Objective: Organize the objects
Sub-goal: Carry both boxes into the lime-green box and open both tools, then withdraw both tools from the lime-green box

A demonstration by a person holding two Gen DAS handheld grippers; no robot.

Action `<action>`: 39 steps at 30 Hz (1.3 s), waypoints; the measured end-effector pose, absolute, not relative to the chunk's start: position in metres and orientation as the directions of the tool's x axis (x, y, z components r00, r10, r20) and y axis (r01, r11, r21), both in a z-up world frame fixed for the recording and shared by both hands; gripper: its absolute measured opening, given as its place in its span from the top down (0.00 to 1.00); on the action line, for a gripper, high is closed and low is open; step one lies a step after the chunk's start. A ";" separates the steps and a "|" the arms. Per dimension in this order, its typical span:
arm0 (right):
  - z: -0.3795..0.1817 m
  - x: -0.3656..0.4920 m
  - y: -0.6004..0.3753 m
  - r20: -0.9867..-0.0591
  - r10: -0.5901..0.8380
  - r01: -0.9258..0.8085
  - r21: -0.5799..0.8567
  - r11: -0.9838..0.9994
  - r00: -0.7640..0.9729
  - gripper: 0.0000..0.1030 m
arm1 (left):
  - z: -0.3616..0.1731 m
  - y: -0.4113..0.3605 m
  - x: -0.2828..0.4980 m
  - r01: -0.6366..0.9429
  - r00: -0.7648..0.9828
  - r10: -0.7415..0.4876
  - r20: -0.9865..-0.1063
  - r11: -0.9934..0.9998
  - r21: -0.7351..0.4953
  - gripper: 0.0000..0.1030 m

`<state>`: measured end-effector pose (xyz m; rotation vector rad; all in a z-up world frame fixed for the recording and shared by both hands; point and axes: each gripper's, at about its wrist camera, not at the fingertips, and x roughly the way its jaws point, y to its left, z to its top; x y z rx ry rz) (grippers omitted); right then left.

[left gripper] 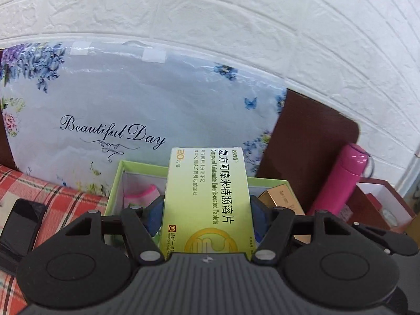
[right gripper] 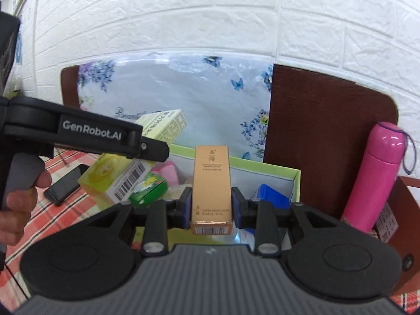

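My left gripper [left gripper: 206, 210] is shut on a yellow-green tablet box [left gripper: 207, 199], held lengthwise above the green-rimmed open box [left gripper: 115, 181]. In the right wrist view the same tablet box [right gripper: 123, 168] hangs in the left gripper [right gripper: 147, 149], with a hand on its handle. My right gripper [right gripper: 211, 207] is shut on a slim gold carton [right gripper: 211, 183], pointing forward over the green-rimmed box [right gripper: 294, 181]. The gold carton [left gripper: 282, 199] also shows at the right in the left wrist view. Inside the box lie a pink item [right gripper: 168, 172], a green packet [right gripper: 148, 190] and a blue box [right gripper: 271, 197].
A floral "Beautiful Day" bag [left gripper: 131, 110] leans on the dark headboard [right gripper: 323, 136] and white brick wall. A pink flask [right gripper: 378, 176] stands at the right beside a red-brown open box [left gripper: 378, 199]. A black phone [right gripper: 67, 183] lies on the red plaid cloth [left gripper: 60, 199].
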<state>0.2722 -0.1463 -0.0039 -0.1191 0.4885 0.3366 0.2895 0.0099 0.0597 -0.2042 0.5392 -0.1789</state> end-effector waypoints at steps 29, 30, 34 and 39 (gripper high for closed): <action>0.008 0.154 -0.173 -0.378 0.187 -0.238 -0.093 0.967 0.907 0.00 | 0.057 0.004 0.199 0.082 0.826 -0.155 -0.542 0.984 -0.156 0.22; 0.011 0.144 -0.177 -0.373 0.185 -0.231 -0.084 0.969 0.909 0.00 | 0.058 0.004 0.191 0.092 0.828 -0.162 -0.537 0.983 -0.156 0.22; 0.016 0.099 -0.192 -0.350 0.180 -0.211 -0.052 0.976 0.919 0.00 | 0.053 0.001 0.157 0.129 0.824 -0.198 -0.532 0.978 -0.164 0.22; 0.006 0.054 -0.205 -0.355 0.164 -0.191 -0.042 0.981 0.921 0.00 | 0.026 -0.005 0.126 0.153 0.790 -0.226 -0.570 0.973 -0.175 0.22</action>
